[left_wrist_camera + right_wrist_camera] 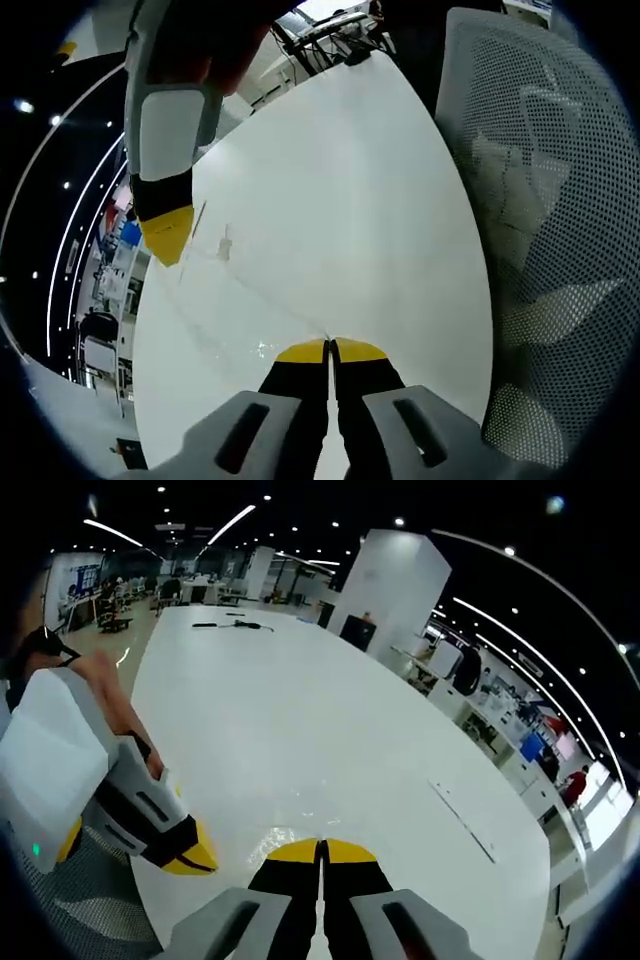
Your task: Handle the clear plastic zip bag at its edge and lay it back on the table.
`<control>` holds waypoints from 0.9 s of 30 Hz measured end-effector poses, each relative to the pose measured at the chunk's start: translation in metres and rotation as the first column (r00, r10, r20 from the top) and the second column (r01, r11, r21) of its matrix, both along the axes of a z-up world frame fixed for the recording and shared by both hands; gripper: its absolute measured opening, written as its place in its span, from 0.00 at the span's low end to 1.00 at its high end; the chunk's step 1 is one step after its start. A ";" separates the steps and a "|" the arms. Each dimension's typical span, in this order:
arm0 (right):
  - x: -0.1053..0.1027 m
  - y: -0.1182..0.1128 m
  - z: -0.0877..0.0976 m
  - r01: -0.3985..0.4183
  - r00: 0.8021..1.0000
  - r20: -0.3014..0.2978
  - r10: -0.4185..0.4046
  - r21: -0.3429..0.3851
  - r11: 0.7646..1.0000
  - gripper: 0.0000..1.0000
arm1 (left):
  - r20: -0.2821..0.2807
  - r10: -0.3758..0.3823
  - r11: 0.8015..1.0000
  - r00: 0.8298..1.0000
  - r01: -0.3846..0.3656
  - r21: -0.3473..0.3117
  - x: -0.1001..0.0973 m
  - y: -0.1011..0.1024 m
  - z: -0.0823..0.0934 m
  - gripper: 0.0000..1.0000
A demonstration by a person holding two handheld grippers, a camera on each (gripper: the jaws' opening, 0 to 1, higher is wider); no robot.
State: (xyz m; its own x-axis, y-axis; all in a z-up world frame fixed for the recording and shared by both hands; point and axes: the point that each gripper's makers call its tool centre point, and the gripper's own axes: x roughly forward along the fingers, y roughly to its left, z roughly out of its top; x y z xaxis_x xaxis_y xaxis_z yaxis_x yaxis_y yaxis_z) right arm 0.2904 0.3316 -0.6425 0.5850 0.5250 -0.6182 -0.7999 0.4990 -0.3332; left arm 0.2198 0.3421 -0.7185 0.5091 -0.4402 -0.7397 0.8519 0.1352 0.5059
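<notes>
Clear plastic zip bag [215, 300] on white table [340, 180], edge pinched by closed left gripper [330, 347]; right gripper [321, 847] closed, seemingly pinching it too; mesh chair [545, 200] beside; no legible writing.

I see large white table [300, 730], glossy, ceiling lights mirrored in it. White mesh chair [540, 200] just beside table in left gripper view. Cables [232, 625] lie at table's far end in right gripper view. Dark ceiling [330, 510] with spot lights and long light strips. White pillar [395, 585] beyond table. Desks [470, 695] and other furniture stand well behind, too small for me to tell more. Floor [120, 640] beside table pale, shiny.
</notes>
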 end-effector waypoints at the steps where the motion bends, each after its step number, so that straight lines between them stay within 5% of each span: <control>1: 0.001 0.000 0.000 0.000 1.000 0.003 0.000 -0.002 1.000 0.00 | -0.001 0.001 1.000 1.000 -0.001 -0.001 0.000 0.000 0.000 0.00; 27: 0.001 -0.003 0.000 0.008 1.000 -0.001 -0.008 -0.003 1.000 0.00 | -0.009 0.020 1.000 1.000 -0.020 0.002 0.006 0.004 -0.002 0.00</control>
State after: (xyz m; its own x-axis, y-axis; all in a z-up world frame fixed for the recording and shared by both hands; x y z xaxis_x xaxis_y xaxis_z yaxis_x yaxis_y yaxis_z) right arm 0.2918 0.3288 -0.6420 0.5885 0.5184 -0.6205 -0.7964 0.5040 -0.3343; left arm 0.2253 0.3462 -0.7207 0.5109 -0.4284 -0.7453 0.8537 0.1509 0.4984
